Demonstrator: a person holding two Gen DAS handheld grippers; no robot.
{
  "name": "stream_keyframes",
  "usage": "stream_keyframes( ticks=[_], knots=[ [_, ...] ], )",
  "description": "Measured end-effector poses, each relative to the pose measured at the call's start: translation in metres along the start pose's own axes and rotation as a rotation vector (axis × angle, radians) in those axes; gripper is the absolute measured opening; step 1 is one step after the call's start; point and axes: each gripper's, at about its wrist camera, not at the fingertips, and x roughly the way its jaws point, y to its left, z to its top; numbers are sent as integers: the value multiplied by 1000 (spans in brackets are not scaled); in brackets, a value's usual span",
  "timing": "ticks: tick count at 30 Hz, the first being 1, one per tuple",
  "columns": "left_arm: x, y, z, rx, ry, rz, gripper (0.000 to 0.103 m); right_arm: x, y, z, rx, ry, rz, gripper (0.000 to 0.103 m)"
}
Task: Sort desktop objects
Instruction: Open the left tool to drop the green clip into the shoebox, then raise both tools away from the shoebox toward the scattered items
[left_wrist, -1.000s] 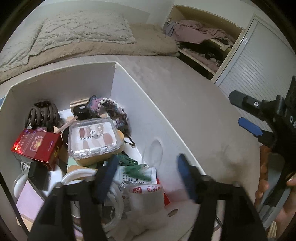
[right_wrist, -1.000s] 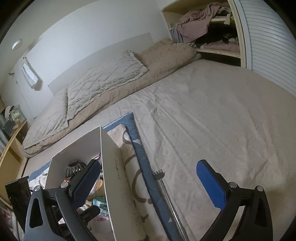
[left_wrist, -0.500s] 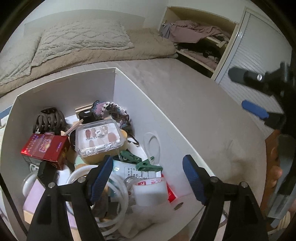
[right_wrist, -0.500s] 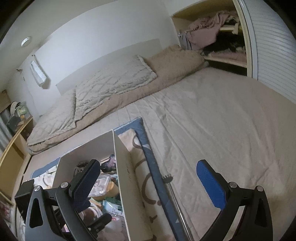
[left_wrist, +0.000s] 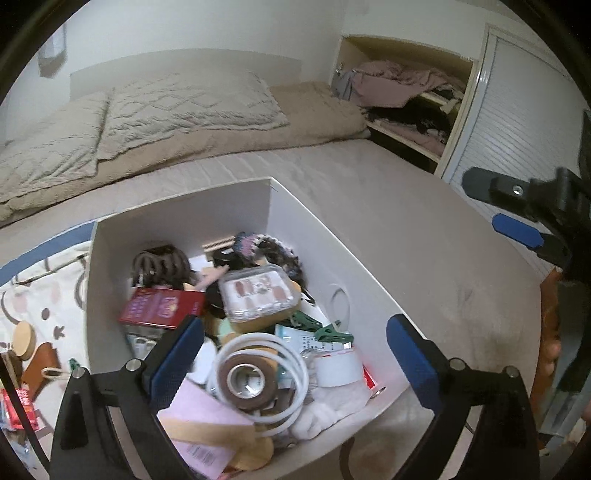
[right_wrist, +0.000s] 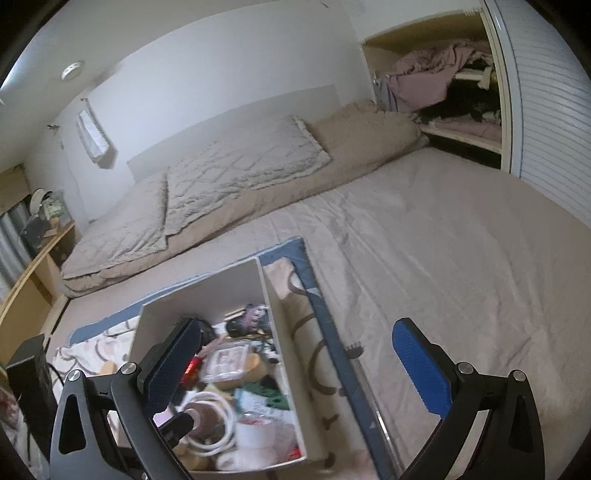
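A white box (left_wrist: 314, 229) sits on the bed, full of small items: a red packet (left_wrist: 162, 308), a clear nail case (left_wrist: 258, 293), a dark hair claw (left_wrist: 159, 264), a tape roll (left_wrist: 245, 380) inside a white cable coil, green clips (left_wrist: 332, 334). My left gripper (left_wrist: 295, 358) is open and empty above the box's near end. My right gripper (right_wrist: 299, 365) is open and empty, raised to the right of the box (right_wrist: 273, 314); it also shows at the right edge of the left wrist view (left_wrist: 517, 214).
The box stands on a patterned mat with a blue border (right_wrist: 325, 321) on the beige bed sheet (right_wrist: 443, 240). A back scratcher (right_wrist: 354, 354) lies beside the mat. Loose items (left_wrist: 33, 354) lie left of the box. An open closet (left_wrist: 406, 103) is at the back right.
Both grippers have risen and drawn back from the box, so more of its contents and the mat show. Both stay open and empty.
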Motion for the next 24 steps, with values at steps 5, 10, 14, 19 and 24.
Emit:
stream_keyframes(
  ticks=[5, 10, 14, 19, 24],
  knots=[
    [-25, 7, 3, 2, -31, 4, 102, -22, 19, -4, -18, -27, 6, 103],
    [-53, 10, 2, 24, -60, 11, 102, -40, 35, -12, -42, -27, 3, 103],
    [-75, 15, 3, 17, -80, 23, 102, -51, 47, -22, -64, -26, 0, 103],
    [-99, 21, 2, 9, -104, 42, 102, -69, 57, -32, -89, -47, -3, 103],
    [-125, 31, -2, 3, -125, 61, 102, -82, 69, -41, -103, -60, 4, 103]
  ],
)
